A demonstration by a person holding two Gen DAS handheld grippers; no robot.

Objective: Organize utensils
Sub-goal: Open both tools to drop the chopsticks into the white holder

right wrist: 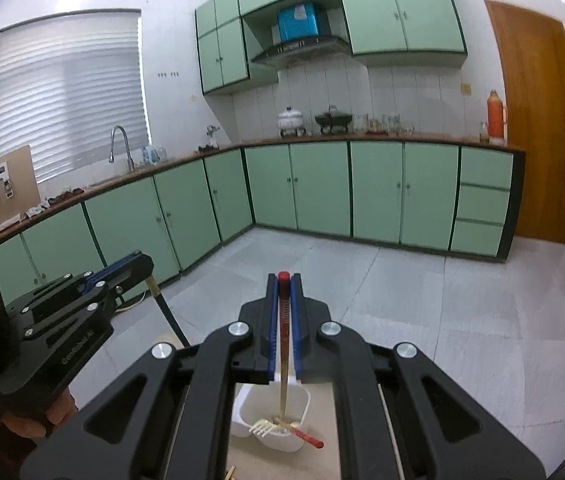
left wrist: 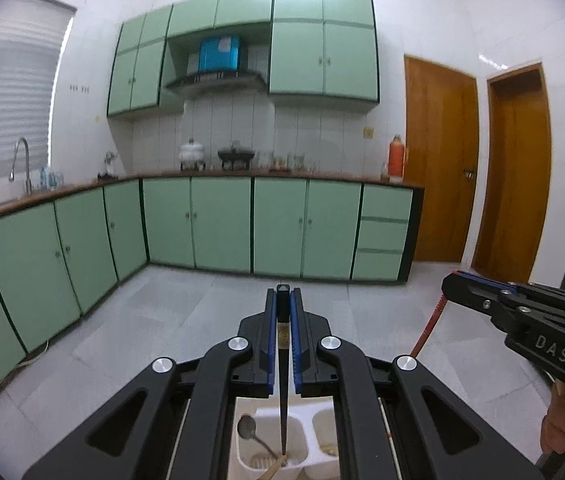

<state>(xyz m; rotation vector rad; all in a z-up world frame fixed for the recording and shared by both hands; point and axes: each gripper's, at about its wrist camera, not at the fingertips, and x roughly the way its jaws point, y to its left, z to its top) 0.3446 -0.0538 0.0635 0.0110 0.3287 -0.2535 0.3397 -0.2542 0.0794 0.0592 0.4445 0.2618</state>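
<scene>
Holder [left wrist: 270,452] base, perhaps contents, behind fingers [left wrist: 270,344]

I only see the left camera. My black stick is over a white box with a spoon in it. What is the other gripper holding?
Observer: The right gripper is shut on a red chopstick.
Operator: Where does it point?
Observer: Its tip hangs over a white compartment.
Operator: Is anything in there?
Observer: Yes, a pale fork and another red chopstick lying across the rim.
</scene>
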